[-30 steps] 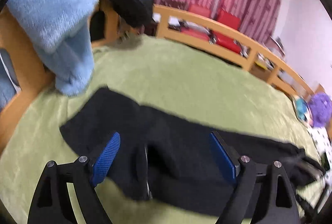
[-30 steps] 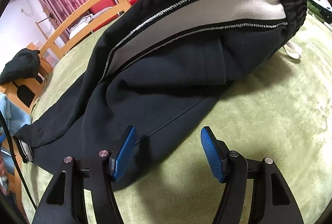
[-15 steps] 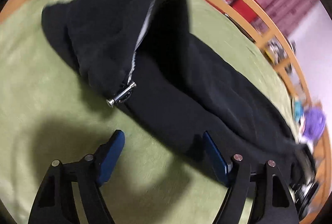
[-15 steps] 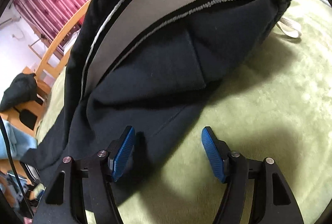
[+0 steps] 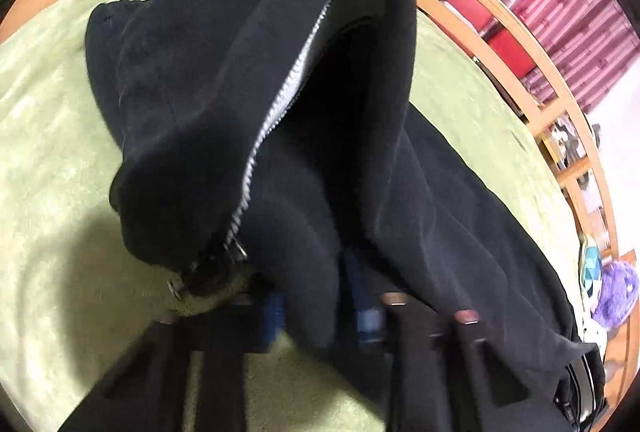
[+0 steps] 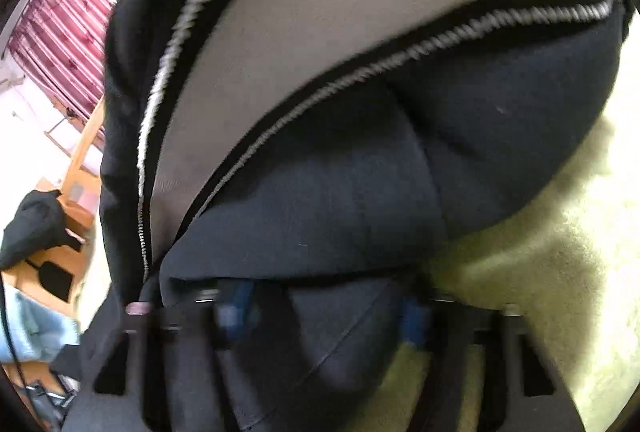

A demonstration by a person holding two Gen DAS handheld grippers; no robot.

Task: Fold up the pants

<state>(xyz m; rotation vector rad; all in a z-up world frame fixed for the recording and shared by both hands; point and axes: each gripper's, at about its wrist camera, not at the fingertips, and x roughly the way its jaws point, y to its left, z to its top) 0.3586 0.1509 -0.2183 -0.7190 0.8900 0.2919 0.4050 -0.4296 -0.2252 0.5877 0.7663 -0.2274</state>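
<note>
Where pants [image 5: 280, 136] bunch, green bedspread [image 5: 48, 160] beyond.

- No readable text, label, brand, number or sign in either view.
- Pants [image 5: 280, 160]: plain dark cloth with a pale stitched seam, no print or tag showing.
- Shelf clutter behind the wooden rail [image 5: 532, 72]: too small and blurred to read.
</note>
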